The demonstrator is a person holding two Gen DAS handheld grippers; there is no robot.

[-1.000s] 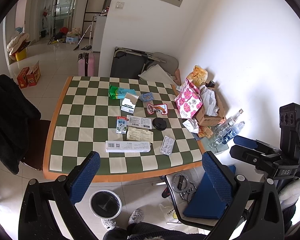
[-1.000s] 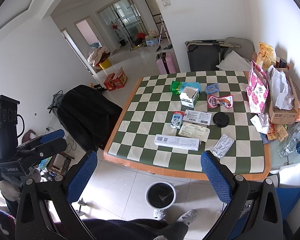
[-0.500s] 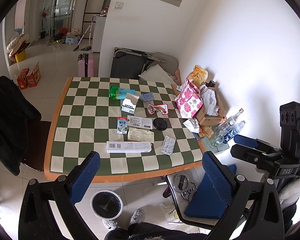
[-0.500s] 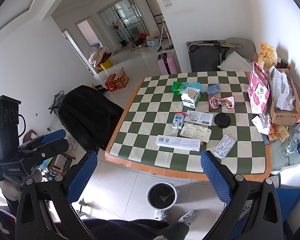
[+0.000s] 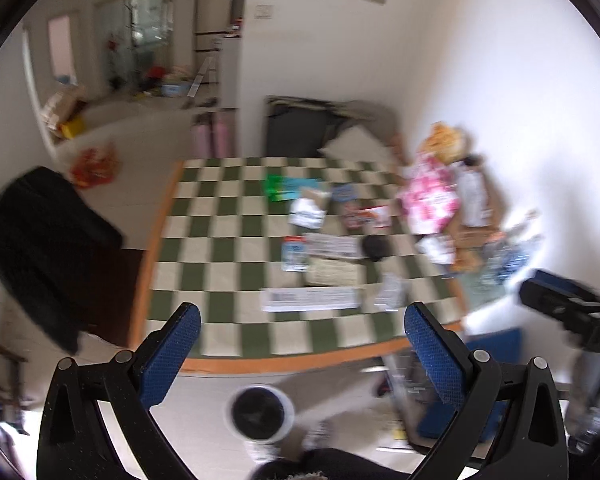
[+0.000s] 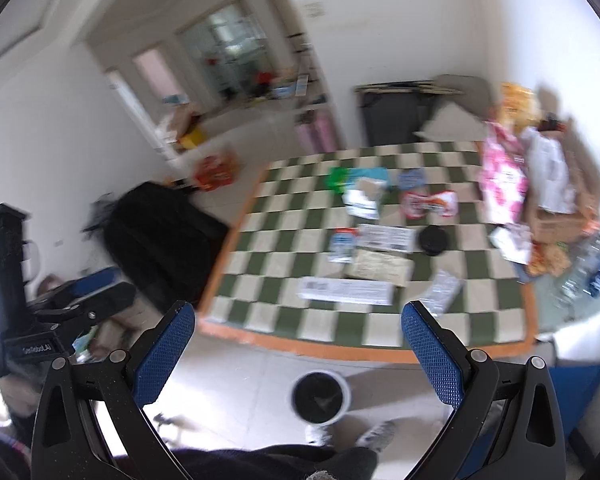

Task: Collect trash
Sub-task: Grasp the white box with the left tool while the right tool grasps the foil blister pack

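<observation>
- Blur everywhere, both views smeared, but the layout reads.
- Far left in my right-wrist view: my left gripper point(image 6: 88, 296) hangs over the floor beside a black chair point(image 6: 160, 236), well apart from the table.
- My left gripper point(image 5: 300, 344) seen from its own camera: jaws spread wide, blue pads point(image 5: 172, 352) on either side, nothing between them.
- Below and between those jaws, on the floor, sits the white trash bin point(image 5: 260, 412) with its dark liner, just off the near orange edge of the checkered table point(image 5: 204, 248).
- On the table, ahead of and above both sets of jaws, lies the litter: a long white box point(image 5: 312, 299) nearest the edge, a small milk carton point(image 5: 295, 254) behind it, paper slips point(image 5: 332, 272) beside that, a black lid point(image 5: 374, 247), and a blister pack point(image 5: 388, 298) near my right-hand pad.
- None of it touches any finger.
- My right gripper point(image 6: 298, 350): jaws also wide, holding nothing; the bin point(image 6: 320, 398) shows low between them, the long box point(image 6: 346, 290) above the gap.
- Further right: a pink bag point(image 6: 502, 176) and a cardboard box point(image 6: 556, 216) crowd the table's far side.
- Far right in my left-wrist view: my right gripper point(image 5: 556, 312) pokes in off the table's corner.
</observation>
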